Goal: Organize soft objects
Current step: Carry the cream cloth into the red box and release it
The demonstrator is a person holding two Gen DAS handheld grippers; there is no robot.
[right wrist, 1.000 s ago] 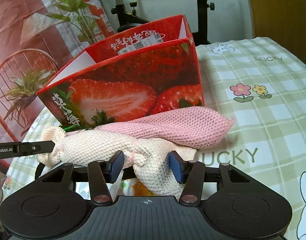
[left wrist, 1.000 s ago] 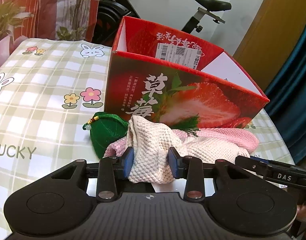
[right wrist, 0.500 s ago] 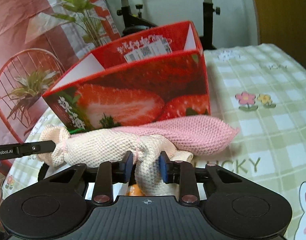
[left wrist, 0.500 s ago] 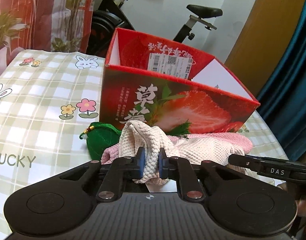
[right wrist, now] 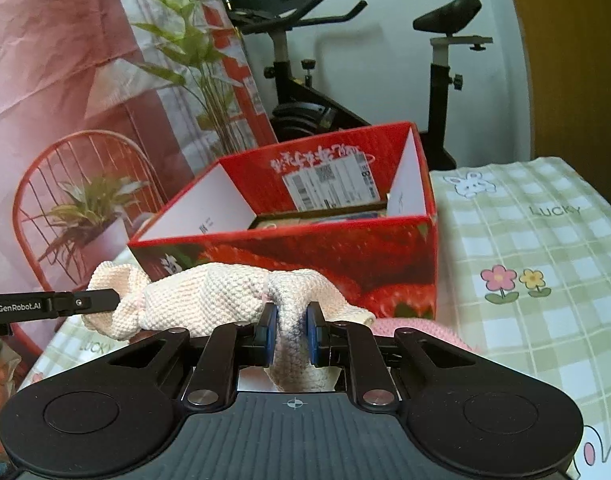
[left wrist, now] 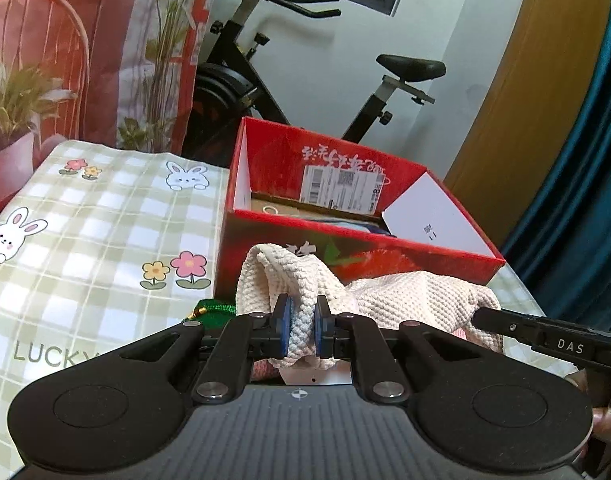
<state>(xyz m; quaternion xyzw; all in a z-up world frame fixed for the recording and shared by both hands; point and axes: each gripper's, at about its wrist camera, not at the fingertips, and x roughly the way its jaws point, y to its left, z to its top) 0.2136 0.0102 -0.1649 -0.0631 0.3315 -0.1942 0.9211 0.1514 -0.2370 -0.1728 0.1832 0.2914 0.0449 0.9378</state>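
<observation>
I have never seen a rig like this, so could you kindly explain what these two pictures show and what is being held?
No robot here: a person holds a two-finger tool in each hand, with a camera on each looking along its fingers. One picture is from the left tool, the other from the right tool. Both are shut on the same cream cloth, one at each end, in front of the red box, which stands open on the checked tablecloth. A pink cloth lies beneath, and a green pouch peeks out by the left tool.
</observation>
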